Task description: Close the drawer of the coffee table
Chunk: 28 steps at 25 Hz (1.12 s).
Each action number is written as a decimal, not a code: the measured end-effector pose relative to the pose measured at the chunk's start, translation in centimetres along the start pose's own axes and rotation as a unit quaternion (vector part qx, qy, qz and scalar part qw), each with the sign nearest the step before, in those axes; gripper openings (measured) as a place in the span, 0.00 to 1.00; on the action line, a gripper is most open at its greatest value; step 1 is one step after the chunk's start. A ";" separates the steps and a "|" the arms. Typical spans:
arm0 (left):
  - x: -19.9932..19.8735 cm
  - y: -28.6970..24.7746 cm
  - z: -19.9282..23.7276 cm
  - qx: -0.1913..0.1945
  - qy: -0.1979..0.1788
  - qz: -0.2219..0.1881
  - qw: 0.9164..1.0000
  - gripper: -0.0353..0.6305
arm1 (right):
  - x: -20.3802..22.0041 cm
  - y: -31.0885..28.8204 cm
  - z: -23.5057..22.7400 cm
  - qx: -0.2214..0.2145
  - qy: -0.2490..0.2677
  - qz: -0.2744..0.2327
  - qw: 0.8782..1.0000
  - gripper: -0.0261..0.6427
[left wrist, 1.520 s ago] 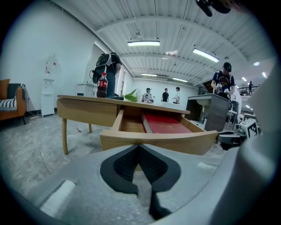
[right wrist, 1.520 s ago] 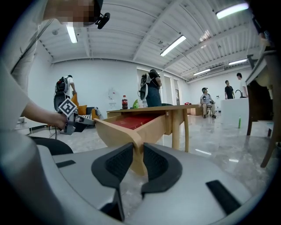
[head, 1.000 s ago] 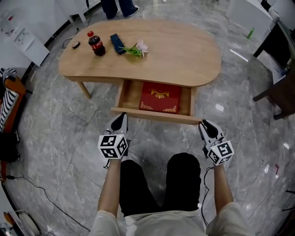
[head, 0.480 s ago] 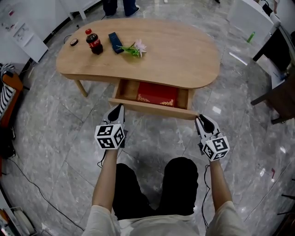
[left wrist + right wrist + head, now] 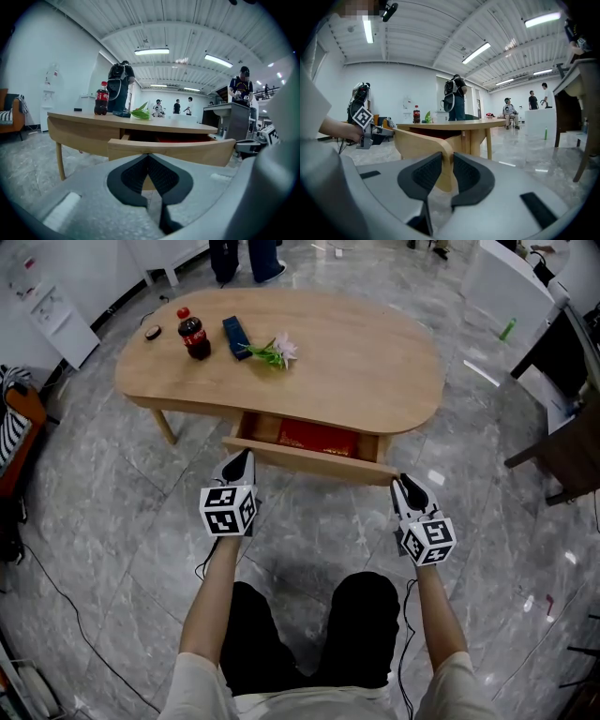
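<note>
The wooden coffee table point(image 5: 366, 362) has its drawer front point(image 5: 314, 460) standing out a short way, and a strip of a red book point(image 5: 317, 438) shows inside. My left gripper point(image 5: 240, 463) is shut, its tips pressed against the left end of the drawer front point(image 5: 187, 147). In the left gripper view the left gripper point(image 5: 148, 155) has pads that meet with nothing between them. My right gripper point(image 5: 403, 486) is at the drawer's right end. There the rounded edge of the drawer front point(image 5: 417, 143) sits between the pads of the right gripper point(image 5: 447, 161).
On the tabletop stand a cola bottle point(image 5: 195, 334), a blue box point(image 5: 234, 332), a flower point(image 5: 274, 350) and a small dark disc point(image 5: 152, 331). A dark chair point(image 5: 562, 451) is at the right. A person's legs point(image 5: 244, 254) stand beyond the table.
The drawer has slid into the table, so less of the red book shows. Both grippers moved forward with the drawer front.
</note>
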State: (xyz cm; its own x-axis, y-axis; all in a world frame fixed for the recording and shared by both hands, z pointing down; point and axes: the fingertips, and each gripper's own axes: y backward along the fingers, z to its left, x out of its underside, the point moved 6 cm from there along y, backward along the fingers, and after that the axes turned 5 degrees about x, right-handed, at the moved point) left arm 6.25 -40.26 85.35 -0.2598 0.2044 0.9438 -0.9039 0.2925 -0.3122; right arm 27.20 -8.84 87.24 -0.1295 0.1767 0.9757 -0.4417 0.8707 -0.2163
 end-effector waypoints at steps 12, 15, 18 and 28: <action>-0.4 -2.1 0.5 -0.007 0.017 -0.020 1.000 0.07 | -0.4 -1.9 -1.1 0.012 -0.012 0.001 1.000 0.17; -0.9 -2.9 0.6 -0.006 0.014 -0.022 1.000 0.07 | -0.7 -2.4 -1.4 0.016 -0.012 0.001 1.000 0.17; -1.2 -3.7 0.9 -0.002 0.015 -0.025 1.000 0.07 | -1.0 -3.2 -1.8 0.019 -0.013 0.003 1.000 0.17; -2.0 -6.4 1.9 -0.004 0.027 -0.029 0.999 0.07 | -1.6 -5.7 -2.8 0.023 -0.001 0.007 1.000 0.17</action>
State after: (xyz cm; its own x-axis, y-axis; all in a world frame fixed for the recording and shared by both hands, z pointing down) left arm 11.91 -44.29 85.66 -0.1881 0.2362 0.9533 -0.9139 0.3133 -0.2579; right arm 32.41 -12.75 87.00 -0.1371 0.1885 0.9725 -0.4808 0.8457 -0.2317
